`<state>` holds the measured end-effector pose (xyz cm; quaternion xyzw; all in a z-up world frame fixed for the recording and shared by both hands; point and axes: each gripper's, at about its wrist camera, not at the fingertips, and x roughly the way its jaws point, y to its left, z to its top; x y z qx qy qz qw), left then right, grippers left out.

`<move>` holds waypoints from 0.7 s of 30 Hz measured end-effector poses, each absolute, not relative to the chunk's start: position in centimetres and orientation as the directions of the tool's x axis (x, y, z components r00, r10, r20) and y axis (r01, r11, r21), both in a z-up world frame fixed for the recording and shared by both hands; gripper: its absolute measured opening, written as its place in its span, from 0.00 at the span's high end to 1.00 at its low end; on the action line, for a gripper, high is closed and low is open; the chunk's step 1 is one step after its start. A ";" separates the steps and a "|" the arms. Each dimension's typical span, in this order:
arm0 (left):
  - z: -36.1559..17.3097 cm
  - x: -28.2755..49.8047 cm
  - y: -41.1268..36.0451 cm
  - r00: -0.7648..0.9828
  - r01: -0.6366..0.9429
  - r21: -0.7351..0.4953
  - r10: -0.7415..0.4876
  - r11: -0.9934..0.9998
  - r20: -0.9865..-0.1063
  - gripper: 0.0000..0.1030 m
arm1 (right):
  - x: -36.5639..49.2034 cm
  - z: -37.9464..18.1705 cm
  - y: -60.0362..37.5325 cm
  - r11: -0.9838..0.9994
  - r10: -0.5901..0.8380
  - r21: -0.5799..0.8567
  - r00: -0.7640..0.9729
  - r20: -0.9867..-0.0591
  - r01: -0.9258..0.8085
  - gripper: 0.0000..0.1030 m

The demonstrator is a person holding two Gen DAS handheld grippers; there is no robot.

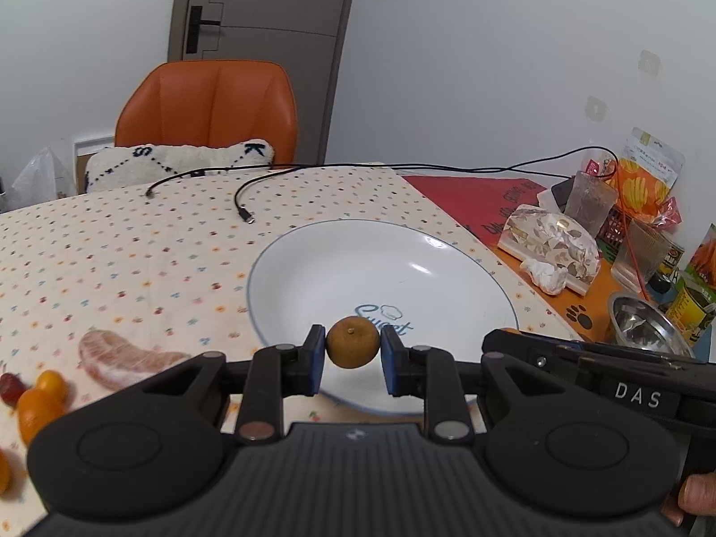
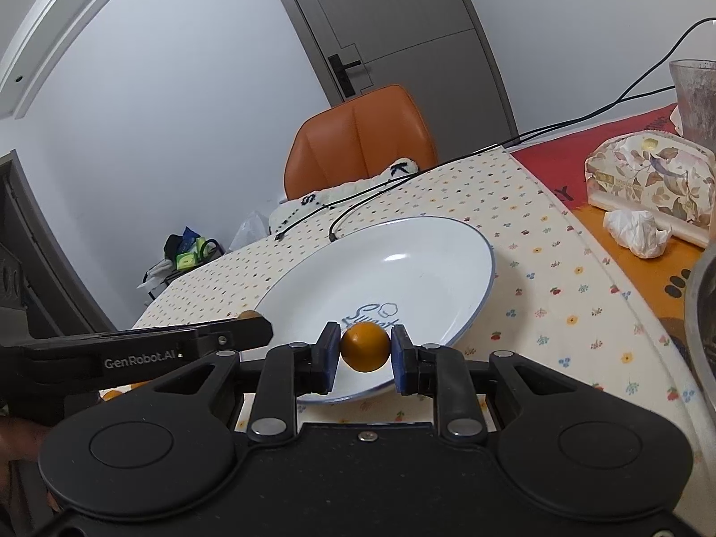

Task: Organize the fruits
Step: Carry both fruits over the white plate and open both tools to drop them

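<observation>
In the left wrist view my left gripper (image 1: 352,349) is shut on a brownish small orange (image 1: 352,343), held above the near rim of a white plate (image 1: 313,277) with blue lettering. In the right wrist view my right gripper (image 2: 364,349) is shut on a bright orange kumquat (image 2: 365,346), also over the near edge of the same white plate (image 2: 429,259). The plate holds no fruit. Each gripper's body shows at the side of the other's view. A pomelo segment (image 1: 121,360), two kumquats (image 1: 42,398) and a red fruit (image 1: 11,387) lie on the dotted cloth at left.
Two black cables (image 1: 244,206) lie on the cloth behind the plate. A tissue box (image 1: 552,241), crumpled tissue (image 1: 548,275), glasses, snack packets and a steel bowl (image 1: 646,326) crowd the right side. An orange chair (image 1: 210,107) with a cushion stands behind the table.
</observation>
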<state>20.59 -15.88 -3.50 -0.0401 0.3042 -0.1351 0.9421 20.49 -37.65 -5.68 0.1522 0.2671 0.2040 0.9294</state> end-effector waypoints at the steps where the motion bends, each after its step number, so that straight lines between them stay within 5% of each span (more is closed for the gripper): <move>1: -3.6 20.9 -16.1 0.776 0.234 -0.155 -0.280 0.960 -0.564 0.76 | 20.7 -5.7 -37.7 0.871 0.459 0.394 0.774 -0.435 -0.294 0.78; 21: -4.0 21.4 -17.0 0.763 0.211 -0.131 -0.247 0.969 -0.598 0.72 | 20.2 -5.7 -38.4 0.880 0.426 0.402 0.791 -0.439 -0.252 0.73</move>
